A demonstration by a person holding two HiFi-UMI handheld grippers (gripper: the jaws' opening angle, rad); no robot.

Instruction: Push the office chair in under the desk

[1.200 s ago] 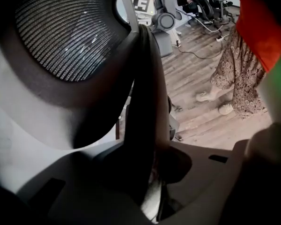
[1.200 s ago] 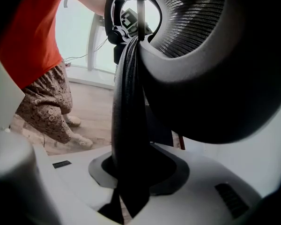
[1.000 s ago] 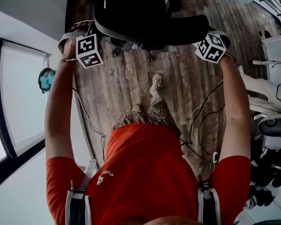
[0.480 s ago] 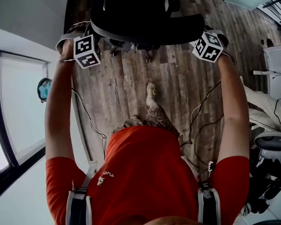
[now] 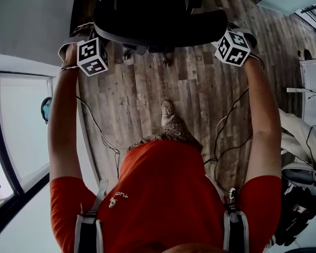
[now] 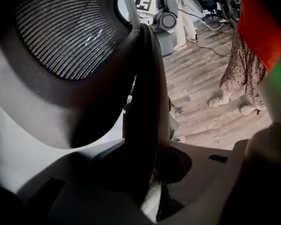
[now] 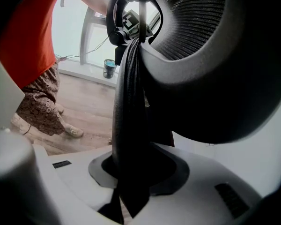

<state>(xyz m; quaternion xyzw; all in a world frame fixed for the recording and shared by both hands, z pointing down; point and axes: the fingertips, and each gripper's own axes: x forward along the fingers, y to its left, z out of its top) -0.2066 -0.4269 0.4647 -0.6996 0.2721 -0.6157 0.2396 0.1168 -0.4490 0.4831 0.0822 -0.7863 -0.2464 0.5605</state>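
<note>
Two: left tongs (image 6: 147,172), right tongs (image 7: 131,172) clamp chair (image 5: 158,15) backrest; tips hidden from above.

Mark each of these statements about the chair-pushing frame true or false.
1. The left gripper and right gripper each clamp an edge of the chair. True.
2. The floor is carpeted. False: it is wooden boards.
3. The chair has a mesh panel. True.
4. The person's shirt is blue. False: it is orange-red.
</note>
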